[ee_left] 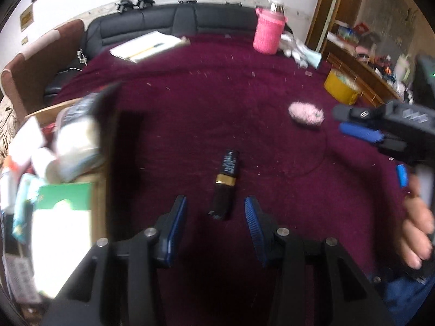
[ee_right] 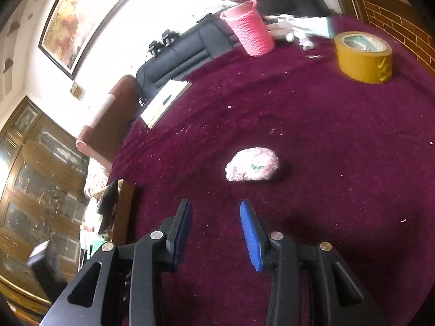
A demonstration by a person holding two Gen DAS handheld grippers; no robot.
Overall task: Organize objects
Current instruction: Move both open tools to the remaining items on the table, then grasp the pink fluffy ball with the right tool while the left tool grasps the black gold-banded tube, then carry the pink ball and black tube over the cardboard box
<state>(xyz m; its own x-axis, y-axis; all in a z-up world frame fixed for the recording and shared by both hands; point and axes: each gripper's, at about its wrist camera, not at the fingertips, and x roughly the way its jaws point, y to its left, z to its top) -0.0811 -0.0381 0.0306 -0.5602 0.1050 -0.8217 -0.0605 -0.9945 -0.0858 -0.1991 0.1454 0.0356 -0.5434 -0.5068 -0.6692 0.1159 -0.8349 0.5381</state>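
Closing in on black tube (ee_left: 225, 182) lying on maroon worktop (ee_left: 217, 103), just ahead of left hand-held gripper (ee_left: 216, 212) — jaws parted, empty. Right hand-held gripper (ee_right: 214, 217) likewise parted, empty, nearing pink fluffy item (ee_right: 252, 164). Next — straddling, then pinching.

Cardboard box (ee_left: 100, 190) at left of the left wrist view is heavily blurred; its contents are smeared, labels unreadable. White bottle (ee_left: 74, 141) inside is blurred and partly covered by a dark blurred shape. Text on the black tube (ee_left: 227, 179) is too small to be read. Right gripper (ee_left: 364, 125) is cut off by the frame's right edge, as is the hand (ee_left: 417, 233) holding it. In the right wrist view, the box (ee_right: 123, 212) is mostly hidden behind the burgundy cloth (ee_right: 326, 135) edge. Tape roll (ee_right: 364, 57) printing is illegible.
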